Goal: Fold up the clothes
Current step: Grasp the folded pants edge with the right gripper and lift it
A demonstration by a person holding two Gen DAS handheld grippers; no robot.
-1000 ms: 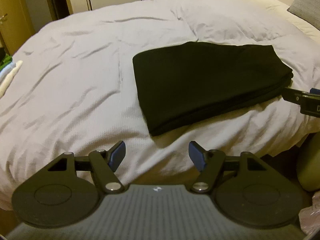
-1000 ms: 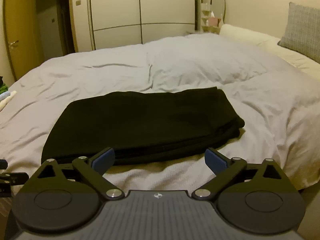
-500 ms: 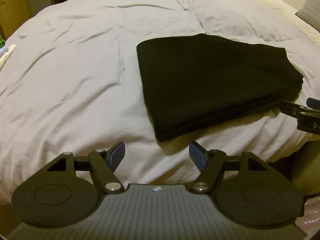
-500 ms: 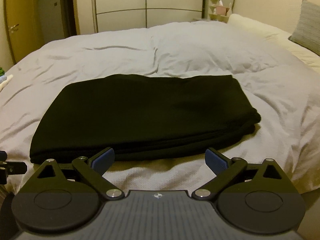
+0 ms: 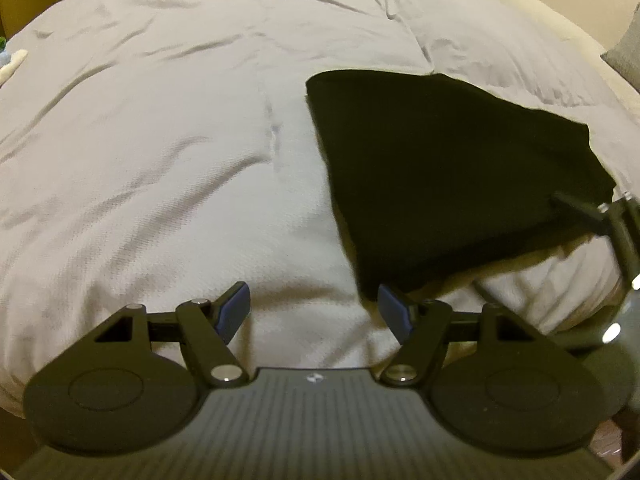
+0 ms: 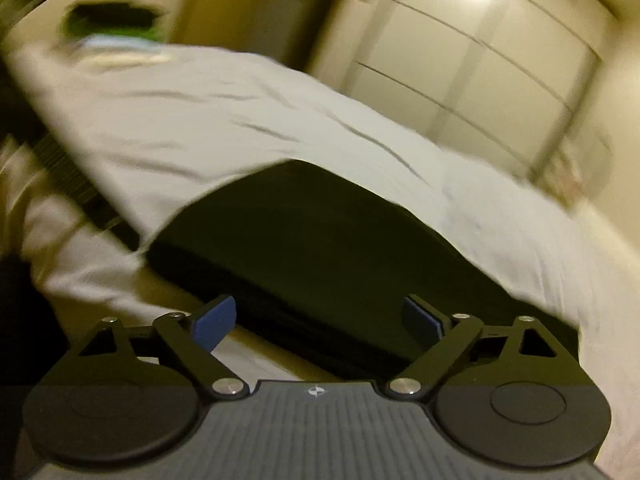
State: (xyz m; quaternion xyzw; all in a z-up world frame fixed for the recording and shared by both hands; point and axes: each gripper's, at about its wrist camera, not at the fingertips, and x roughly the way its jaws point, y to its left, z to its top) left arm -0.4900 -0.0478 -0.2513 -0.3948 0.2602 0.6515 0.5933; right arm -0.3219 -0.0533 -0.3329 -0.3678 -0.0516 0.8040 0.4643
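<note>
We see the folded black garment lying flat on the bed's white duvet. Our left tool hovers spread at its near corner; our right tool, also spread, is tilted at its edge.

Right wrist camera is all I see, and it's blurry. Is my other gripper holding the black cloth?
Observer: No. The left gripper is open and empty, over the white duvet.
Operator: Is it near the cloth?
Observer: Yes. The near corner of the folded black cloth lies just beside its right-hand pad.
Operator: What's past the cloth?
Observer: A cream pillow at the bed's far right.
</note>
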